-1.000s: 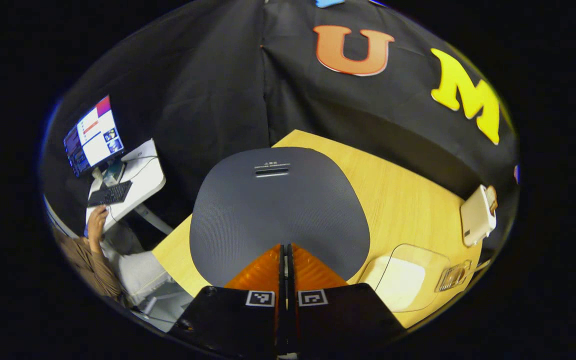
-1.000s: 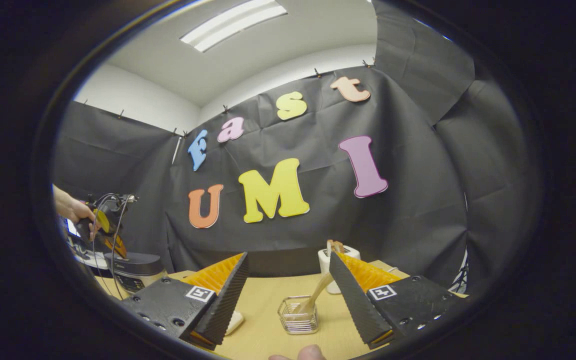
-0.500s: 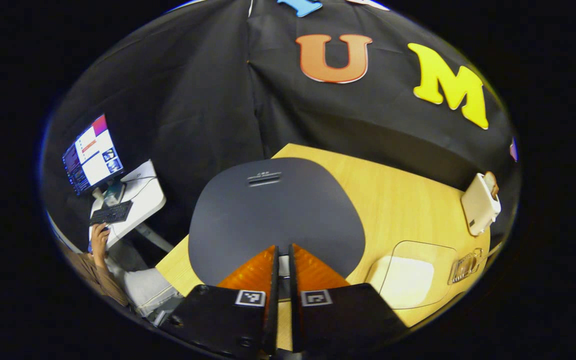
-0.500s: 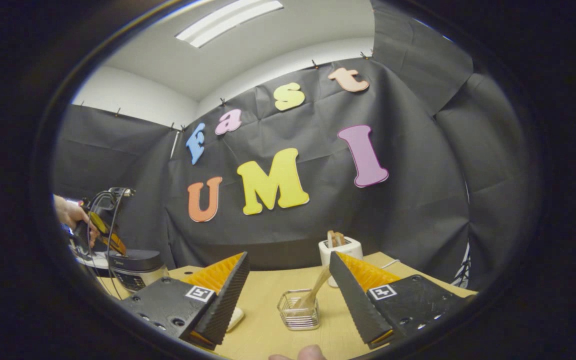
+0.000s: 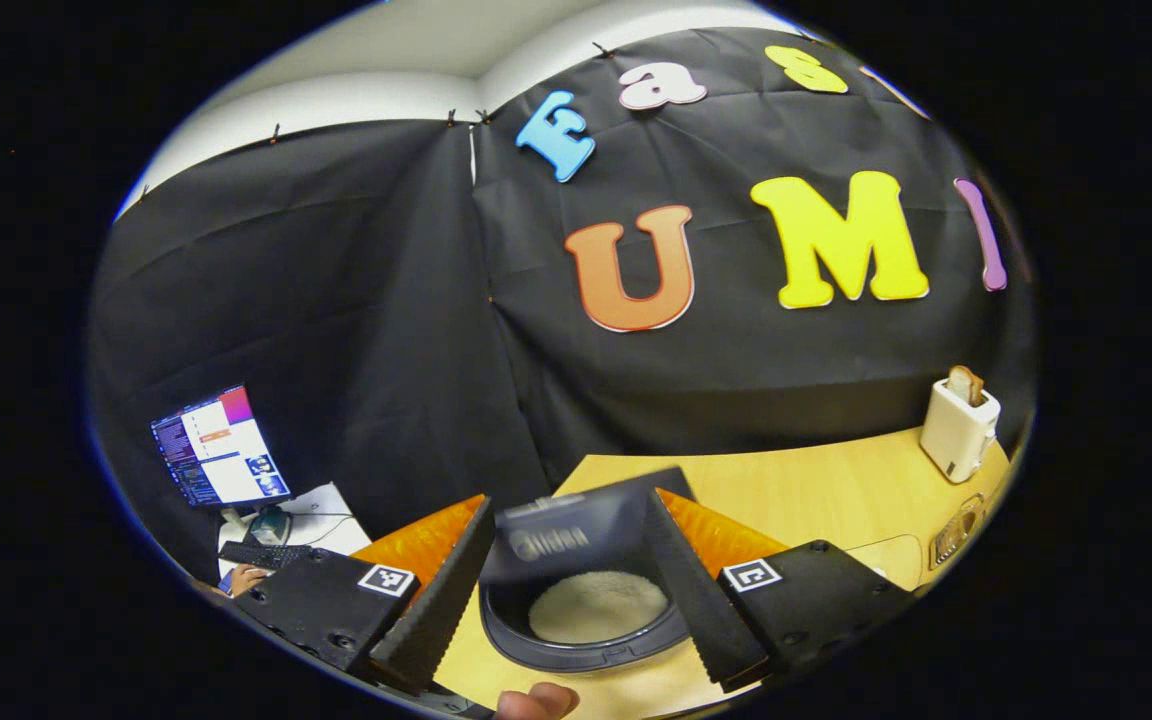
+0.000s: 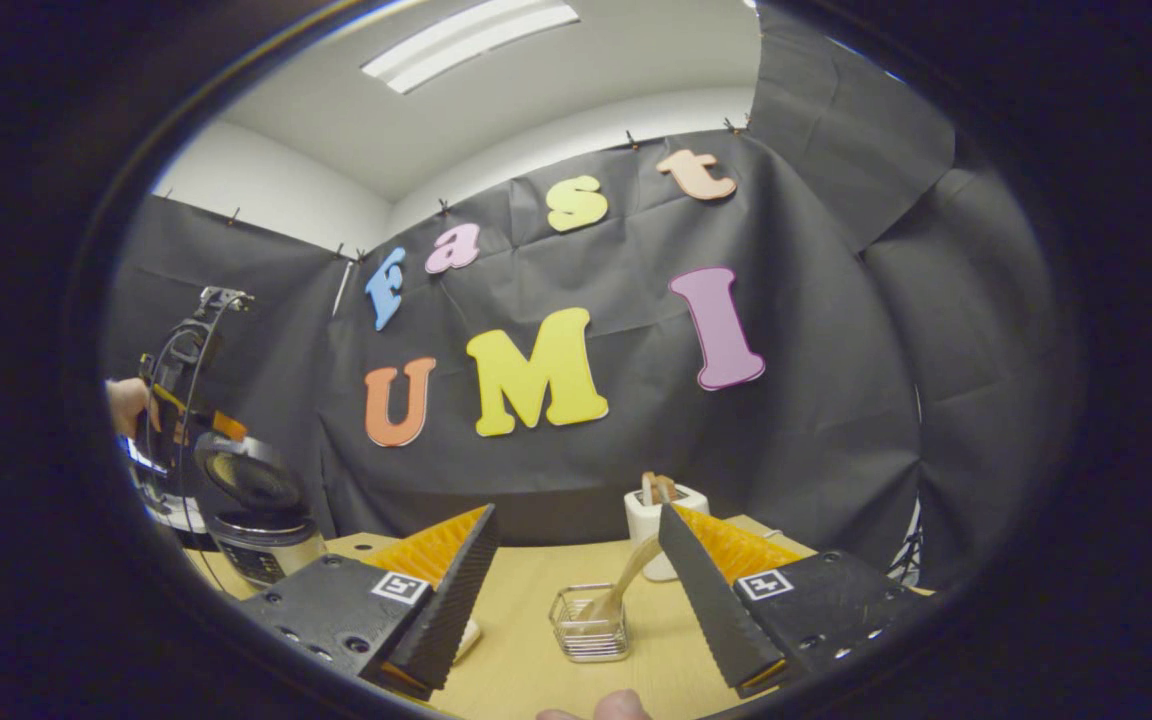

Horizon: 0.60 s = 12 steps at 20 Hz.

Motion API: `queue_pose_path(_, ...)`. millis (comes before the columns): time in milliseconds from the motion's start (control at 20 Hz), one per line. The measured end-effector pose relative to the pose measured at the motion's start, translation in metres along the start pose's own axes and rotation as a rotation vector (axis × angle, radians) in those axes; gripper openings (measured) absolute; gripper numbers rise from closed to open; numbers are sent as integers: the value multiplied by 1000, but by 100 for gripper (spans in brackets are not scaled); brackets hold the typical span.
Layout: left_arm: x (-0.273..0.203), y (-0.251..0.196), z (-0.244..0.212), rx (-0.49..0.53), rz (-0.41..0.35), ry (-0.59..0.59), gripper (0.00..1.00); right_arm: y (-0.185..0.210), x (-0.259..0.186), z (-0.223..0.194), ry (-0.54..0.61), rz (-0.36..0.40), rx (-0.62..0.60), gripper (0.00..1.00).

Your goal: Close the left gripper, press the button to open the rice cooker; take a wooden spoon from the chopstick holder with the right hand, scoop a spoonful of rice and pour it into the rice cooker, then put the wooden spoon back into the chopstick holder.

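The rice cooker (image 5: 576, 640) stands open between my left gripper's (image 5: 569, 496) wide-apart fingers. Its dark lid (image 5: 576, 535) is raised and white rice (image 5: 596, 605) lies in the pot. In the right gripper view a hand holds that left gripper (image 6: 176, 400) above the cooker (image 6: 256, 535), whose lid (image 6: 246, 470) is tilted up. My right gripper (image 6: 577, 508) is open and holds nothing. Beyond it on the wooden table, the wire chopstick holder (image 6: 591, 625) carries a wooden spoon (image 6: 626, 585) that leans to the right. The same holder (image 5: 951, 535) sits at the table's right edge.
A white toaster (image 6: 664, 520) with bread slices stands behind the holder, near the back wall (image 5: 956, 435). A pale dish (image 6: 473, 632) peeks from behind my right gripper's left finger. Off the table at far left is a desk with a monitor (image 5: 221, 460) and keyboard.
The left gripper went from shut to open and swung up off the cooker's top. The lid sprang open, baring rice in the pot. The right gripper barely moved.
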<state>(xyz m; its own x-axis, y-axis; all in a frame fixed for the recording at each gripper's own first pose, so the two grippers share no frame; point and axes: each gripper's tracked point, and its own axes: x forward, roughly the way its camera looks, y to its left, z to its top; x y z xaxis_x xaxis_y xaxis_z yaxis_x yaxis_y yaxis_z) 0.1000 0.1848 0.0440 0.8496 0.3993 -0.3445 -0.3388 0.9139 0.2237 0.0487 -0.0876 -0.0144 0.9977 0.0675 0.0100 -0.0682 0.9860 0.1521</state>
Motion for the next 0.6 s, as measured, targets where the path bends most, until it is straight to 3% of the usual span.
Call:
queue_pose_path(250, -30, -30, 7, -98, -103, -92, 99, 5, -7, -2, 26, 2, -29, 92)
queue_pose_path(350, -39, -39, 7, -128, -121, -155, 99, 1, -12, -6, 61, -3, -32, 95)
queue_pose_path(450, -45, -49, -2, -120, -140, -185, 99, -2, -16, -8, 84, -5, -55, 92)
queue_pose_path(600, -54, -69, -9, -131, -193, -223, 99, -7, -20, -12, 110, -23, -75, 96)
